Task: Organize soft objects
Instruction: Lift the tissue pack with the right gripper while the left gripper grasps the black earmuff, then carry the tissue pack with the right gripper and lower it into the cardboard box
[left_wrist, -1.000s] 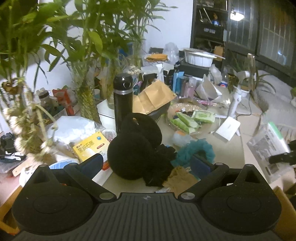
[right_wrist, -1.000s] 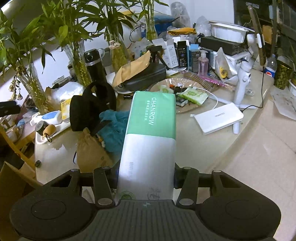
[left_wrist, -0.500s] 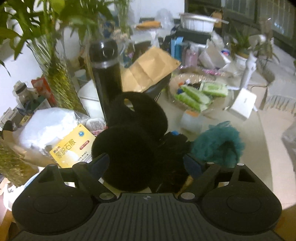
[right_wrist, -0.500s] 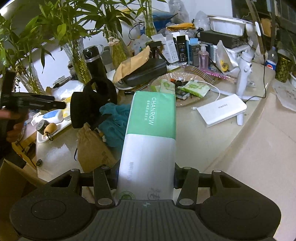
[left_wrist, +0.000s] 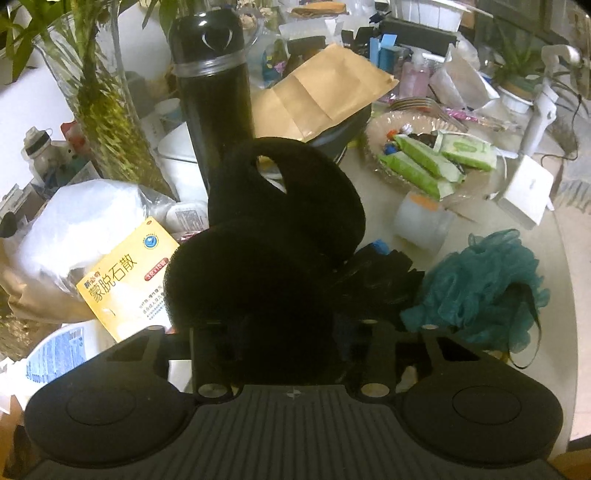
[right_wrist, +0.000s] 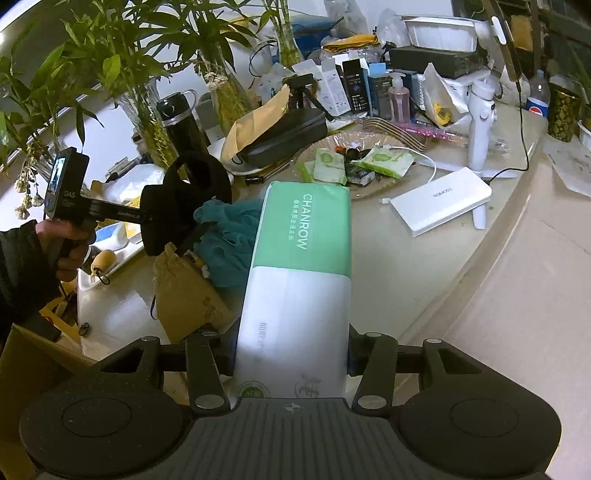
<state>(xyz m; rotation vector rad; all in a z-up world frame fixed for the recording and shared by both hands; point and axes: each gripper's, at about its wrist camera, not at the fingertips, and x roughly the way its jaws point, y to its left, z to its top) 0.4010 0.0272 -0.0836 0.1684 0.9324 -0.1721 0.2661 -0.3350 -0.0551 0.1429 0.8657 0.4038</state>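
Now the black fuzzy earmuffs (left_wrist: 266, 266) are seen between the closing jaws of the left gripper (left_wrist: 284, 332), near the table's (left_wrist: 569, 295) left edge, beside a teal bath pouf (left_wrist: 480, 288). A green and white tissue pack (right_wrist: 299, 280) is clamped tight in the right gripper (right_wrist: 291, 354). Farther right, small green wipe packs (left_wrist: 424, 166) are kept in a glass dish (left_wrist: 373, 136).

Left gripper (left_wrist: 284, 332) fingertips lost in the fluffy black earmuffs (left_wrist: 266, 251), contact unreadable. Green-and-white tissue pack (right_wrist: 295, 280) hides part of teal mesh bath sponge (right_wrist: 225, 243). Person's dark sleeve (right_wrist: 22, 273) cut by left edge.
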